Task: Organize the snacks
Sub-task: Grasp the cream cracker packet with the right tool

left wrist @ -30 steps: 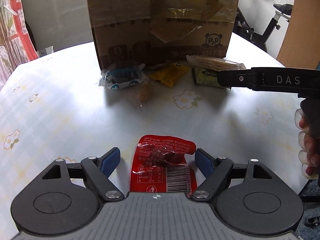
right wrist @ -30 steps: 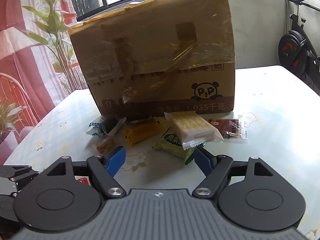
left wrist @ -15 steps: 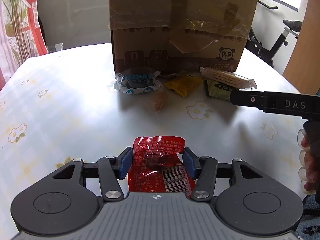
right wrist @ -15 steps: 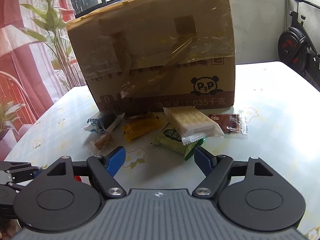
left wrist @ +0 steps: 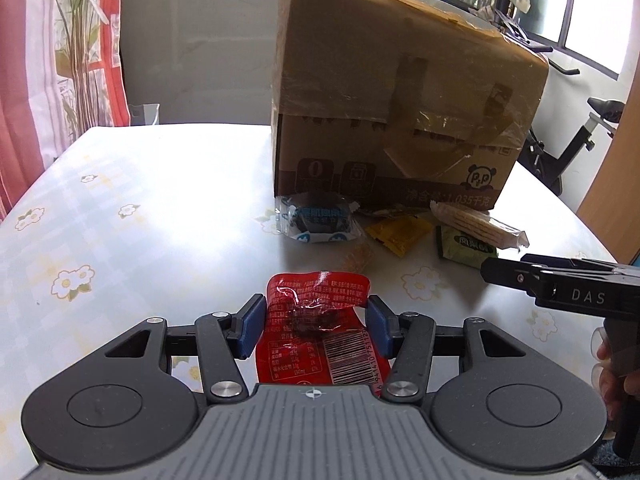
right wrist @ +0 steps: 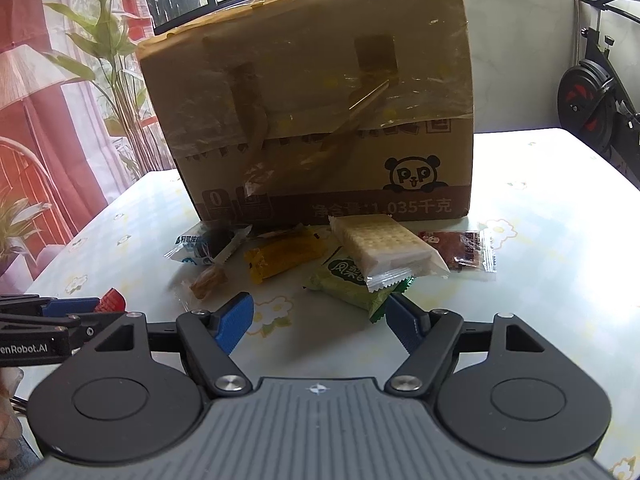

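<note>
box (right wrist: 312,120): taped cardboard | red packet (left wrist: 316,332): glossy plastic | tablecloth (left wrist: 140,220): shiny

A cardboard box (right wrist: 320,112) stands at the far side of the table (right wrist: 560,240). Before its front face lies a row of snack packets: a round cake packet (right wrist: 204,245) at left, then a small candy (right wrist: 208,279), a pastry bar (right wrist: 284,258), and a cracker pack (right wrist: 386,248) resting on a pineapple-cake packet (right wrist: 352,286) (partly covering it), with a flat jerky packet (right wrist: 460,249) rightmost.
</note>
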Motion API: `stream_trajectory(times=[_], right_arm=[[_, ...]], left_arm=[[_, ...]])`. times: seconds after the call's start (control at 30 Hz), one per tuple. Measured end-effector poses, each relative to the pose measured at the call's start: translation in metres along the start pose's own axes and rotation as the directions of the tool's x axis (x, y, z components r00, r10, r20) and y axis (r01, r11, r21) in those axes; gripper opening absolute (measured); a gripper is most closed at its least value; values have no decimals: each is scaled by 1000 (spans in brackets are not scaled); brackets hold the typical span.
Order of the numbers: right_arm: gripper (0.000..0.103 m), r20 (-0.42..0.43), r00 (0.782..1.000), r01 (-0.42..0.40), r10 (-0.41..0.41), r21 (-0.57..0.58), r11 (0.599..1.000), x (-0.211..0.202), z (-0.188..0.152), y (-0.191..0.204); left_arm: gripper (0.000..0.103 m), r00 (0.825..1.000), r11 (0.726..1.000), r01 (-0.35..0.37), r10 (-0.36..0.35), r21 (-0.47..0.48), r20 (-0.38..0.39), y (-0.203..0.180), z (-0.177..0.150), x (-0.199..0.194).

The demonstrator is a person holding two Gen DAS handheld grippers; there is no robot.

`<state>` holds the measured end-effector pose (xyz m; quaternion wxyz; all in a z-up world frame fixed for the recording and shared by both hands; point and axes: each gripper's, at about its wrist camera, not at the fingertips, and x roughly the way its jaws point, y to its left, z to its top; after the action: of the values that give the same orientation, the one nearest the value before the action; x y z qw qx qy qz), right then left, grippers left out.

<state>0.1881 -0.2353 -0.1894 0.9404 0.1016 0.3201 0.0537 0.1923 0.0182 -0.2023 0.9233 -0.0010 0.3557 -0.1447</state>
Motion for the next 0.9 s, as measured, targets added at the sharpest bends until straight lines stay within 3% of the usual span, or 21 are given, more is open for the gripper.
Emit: stream_trajectory(times=[0.53,0.9], right_arm=[[74,10,1000,16,-15,-51,999,1,5,7],[74,62,992,116,-108,-142,983,28,33,-9]], left_arm=[[57,999,999,-25,26,-39,30,13,3,-4],[57,999,998,-28,30,-61,31,22,6,-4]])
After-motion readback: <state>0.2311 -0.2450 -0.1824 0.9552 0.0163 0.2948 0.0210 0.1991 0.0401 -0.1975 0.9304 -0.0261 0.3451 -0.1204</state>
